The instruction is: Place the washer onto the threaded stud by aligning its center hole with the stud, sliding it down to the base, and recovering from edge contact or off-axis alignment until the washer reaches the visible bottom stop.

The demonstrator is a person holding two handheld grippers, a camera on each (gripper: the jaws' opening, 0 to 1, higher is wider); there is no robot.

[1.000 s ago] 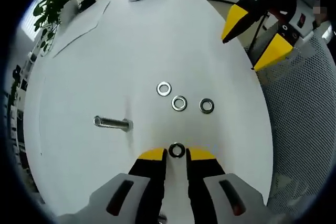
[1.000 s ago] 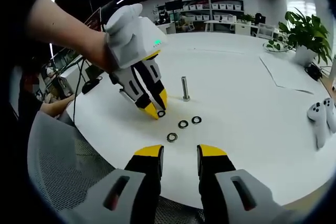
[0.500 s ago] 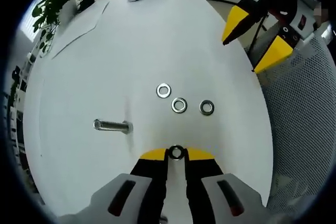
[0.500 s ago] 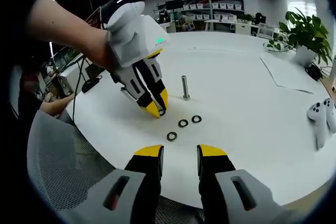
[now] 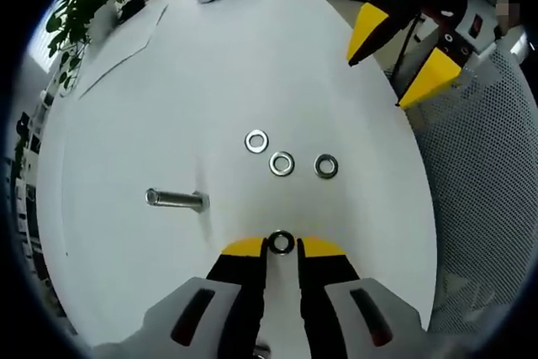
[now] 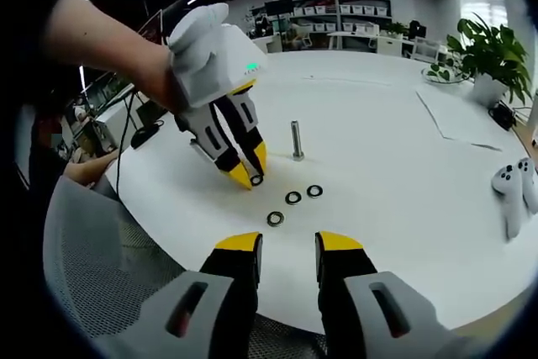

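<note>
Down on the white table (image 5: 168,107), the left gripper (image 5: 281,248) points its yellow tips at the surface, jaws clamped on one washer (image 5: 281,242) near the upright threaded stud (image 5: 175,198). Three more washers (image 5: 282,163) lie in a row beyond, making four in all. Off the table edge, the right gripper (image 6: 288,245) hovers with jaws apart, holding nothing
</note>
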